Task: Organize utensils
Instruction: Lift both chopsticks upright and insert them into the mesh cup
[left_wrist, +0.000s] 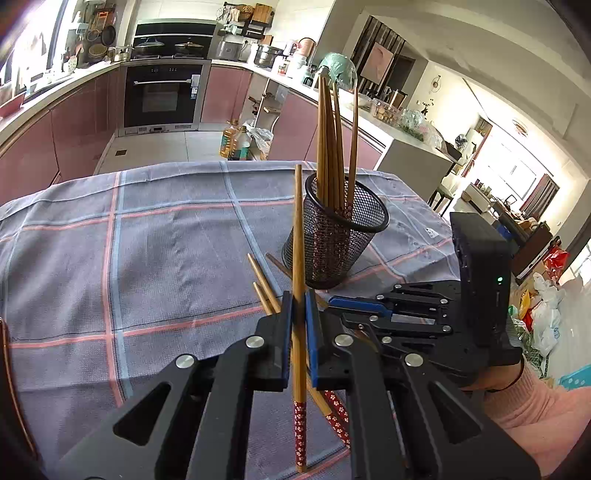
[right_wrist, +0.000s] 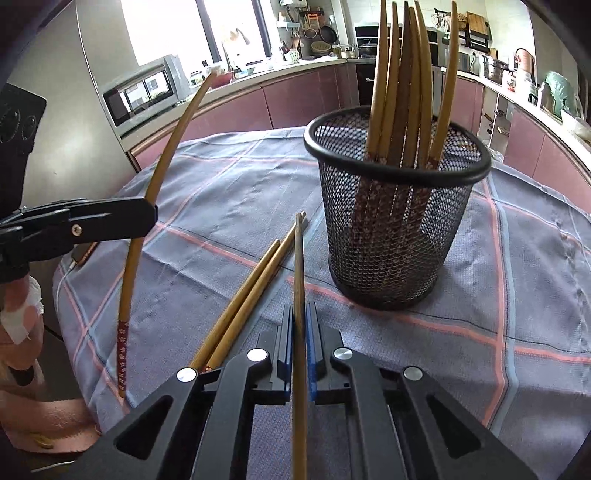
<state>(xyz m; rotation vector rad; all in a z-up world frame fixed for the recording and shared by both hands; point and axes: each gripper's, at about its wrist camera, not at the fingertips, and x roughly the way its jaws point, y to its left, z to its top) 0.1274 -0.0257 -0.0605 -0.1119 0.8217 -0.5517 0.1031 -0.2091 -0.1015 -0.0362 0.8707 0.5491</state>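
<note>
No readable writing anywhere. Left gripper (left_wrist: 299, 306) is clamped on an upright chopstick (left_wrist: 298, 236), right gripper (right_wrist: 300, 321) is clamped on another chopstick (right_wrist: 299, 266); mesh cup (right_wrist: 397, 206) sits just beyond the fingers.

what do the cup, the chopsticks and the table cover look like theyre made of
Cup: black metal wire mesh, likely coated; see-through lattice, solid rim.
Chopsticks: probably bamboo or wood; tan, matte, with red flower-patterned ends.
Table cover: woven cloth, grey-blue check with pink lines; soft wrinkles.
</note>
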